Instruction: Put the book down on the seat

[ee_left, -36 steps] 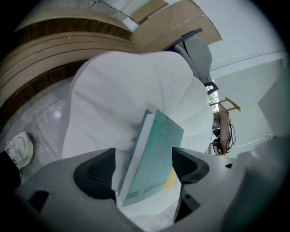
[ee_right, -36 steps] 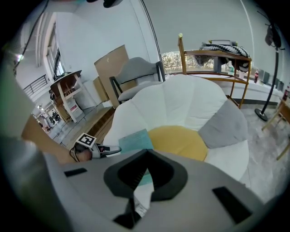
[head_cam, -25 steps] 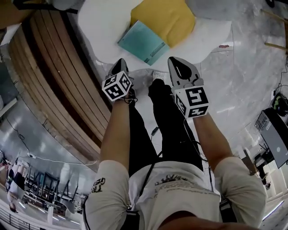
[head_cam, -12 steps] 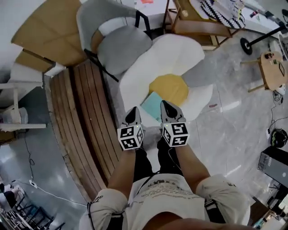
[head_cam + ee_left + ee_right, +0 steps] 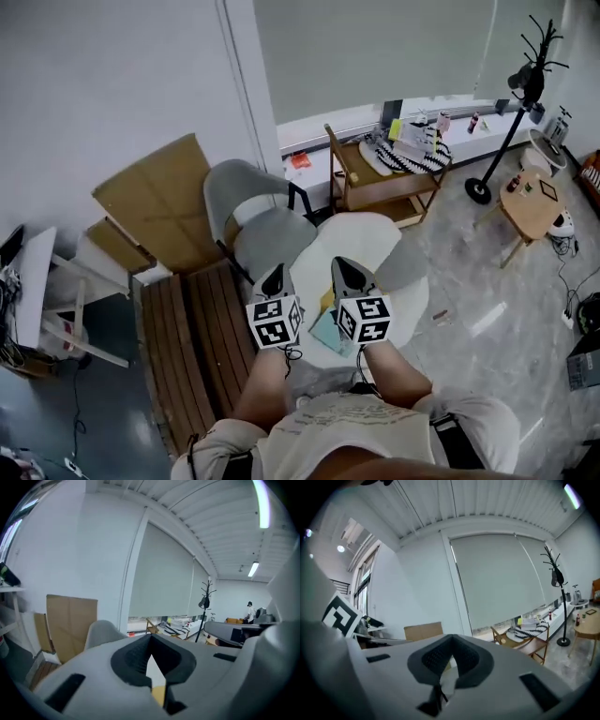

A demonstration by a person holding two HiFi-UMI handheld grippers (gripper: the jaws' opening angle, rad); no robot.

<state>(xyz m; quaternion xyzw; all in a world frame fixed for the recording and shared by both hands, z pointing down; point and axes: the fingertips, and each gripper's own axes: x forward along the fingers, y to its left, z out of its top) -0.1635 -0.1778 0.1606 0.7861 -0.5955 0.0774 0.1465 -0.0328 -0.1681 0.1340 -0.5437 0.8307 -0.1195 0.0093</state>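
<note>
left claw and right claw pressed together, teal book on flower cushion

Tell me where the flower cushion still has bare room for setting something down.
On the flower cushion, the far white petal, between the grey chair and the wooden cart, is bare; so is its grey right petal. Marble floor toward the small table is open. Crowded: the near side, where the book lies, and the left, against the slatted bench.
</note>
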